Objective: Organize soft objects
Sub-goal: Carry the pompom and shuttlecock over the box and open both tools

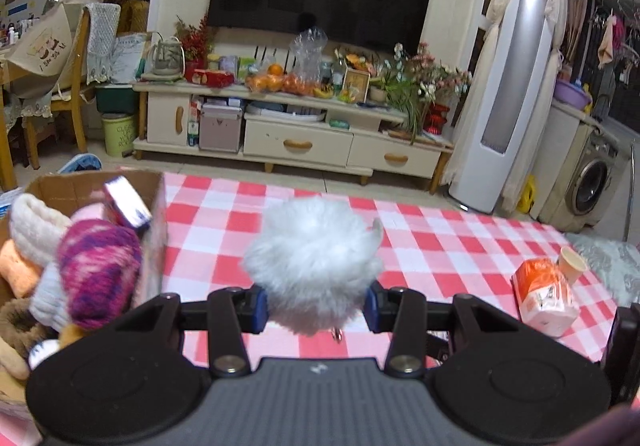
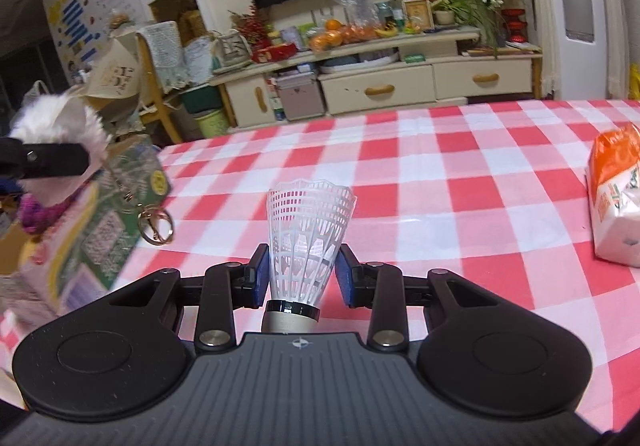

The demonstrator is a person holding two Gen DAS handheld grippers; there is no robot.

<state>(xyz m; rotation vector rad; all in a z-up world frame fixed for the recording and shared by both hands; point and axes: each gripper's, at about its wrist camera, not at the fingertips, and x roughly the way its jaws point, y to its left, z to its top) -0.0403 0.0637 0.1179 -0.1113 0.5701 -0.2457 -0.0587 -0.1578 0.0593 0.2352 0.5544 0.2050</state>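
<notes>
My left gripper [image 1: 314, 304] is shut on a white fluffy pom-pom keychain [image 1: 312, 266] and holds it above the checked tablecloth [image 1: 440, 242], just right of a cardboard box [image 1: 156, 205]. The box holds soft things, among them a pink-purple knitted hat [image 1: 100, 266] and a white knitted piece [image 1: 34, 226]. In the right wrist view the pom-pom [image 2: 60, 125] shows at far left with its gold clasp [image 2: 156, 226] hanging beside the box [image 2: 100, 238]. My right gripper [image 2: 304, 274] is shut on a white plastic shuttlecock [image 2: 308, 238], skirt pointing forward.
An orange-and-white tissue pack [image 1: 546, 298] and a paper cup [image 1: 572, 264] lie at the table's right; the pack also shows in the right wrist view [image 2: 618, 197]. Beyond the table stand a TV cabinet [image 1: 296, 141], wooden chair [image 1: 68, 93] and tall air conditioner [image 1: 508, 93].
</notes>
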